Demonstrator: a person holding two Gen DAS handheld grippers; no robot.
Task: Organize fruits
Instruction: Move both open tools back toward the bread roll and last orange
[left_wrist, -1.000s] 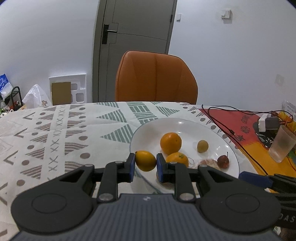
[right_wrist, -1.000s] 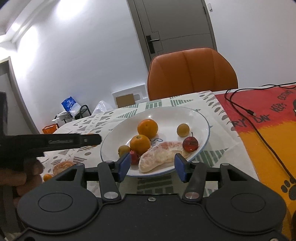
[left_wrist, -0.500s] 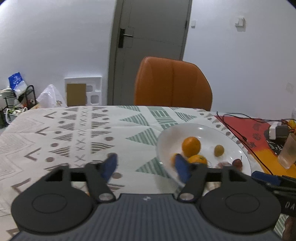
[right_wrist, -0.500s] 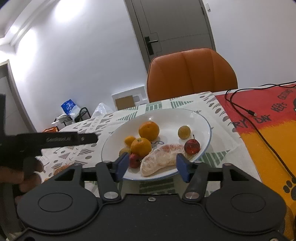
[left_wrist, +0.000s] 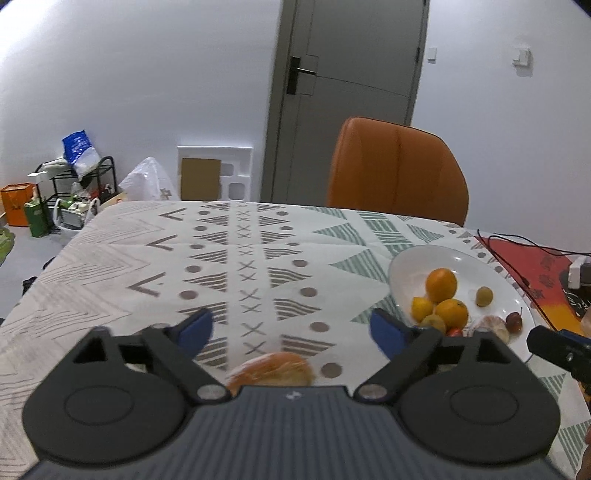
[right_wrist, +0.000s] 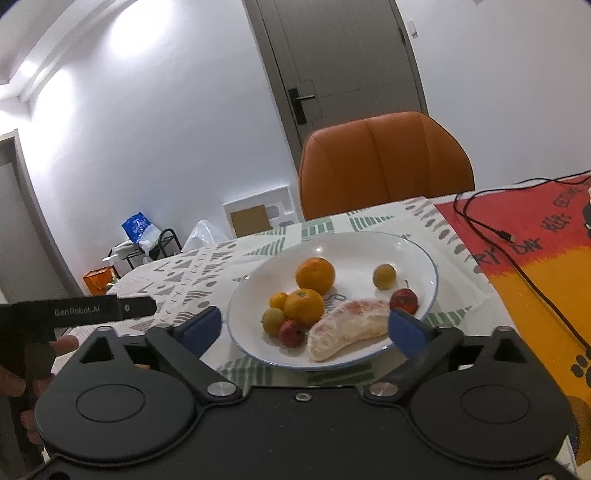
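A white plate (right_wrist: 424, 258) holds two oranges (right_wrist: 315, 275), a small yellow-orange fruit (right_wrist: 278, 300), small green and red fruits, and a pale pink pomelo segment (right_wrist: 351, 328). My right gripper (right_wrist: 303, 329) hovers at the plate's near rim. Its jaws are opening, and the segment lies loose between them, untouched. My left gripper (left_wrist: 291, 330) is left of the plate (left_wrist: 406, 258) over the patterned cloth; its jaws are opening too, with nothing gripped. A blurred orange fruit (left_wrist: 271, 373) lies on the cloth just under it, half hidden by the gripper body.
An orange chair (left_wrist: 395, 170) stands behind the table. A red and orange mat (right_wrist: 535, 295) with a black cable (right_wrist: 517, 266) lies right of the plate. A hand (right_wrist: 62, 345) holds the left gripper's black body (right_wrist: 85, 310) at the left edge.
The left gripper let go of the small yellow-orange fruit, now on the plate, opened wide and drew away to the left. The right gripper opened off the pomelo segment.
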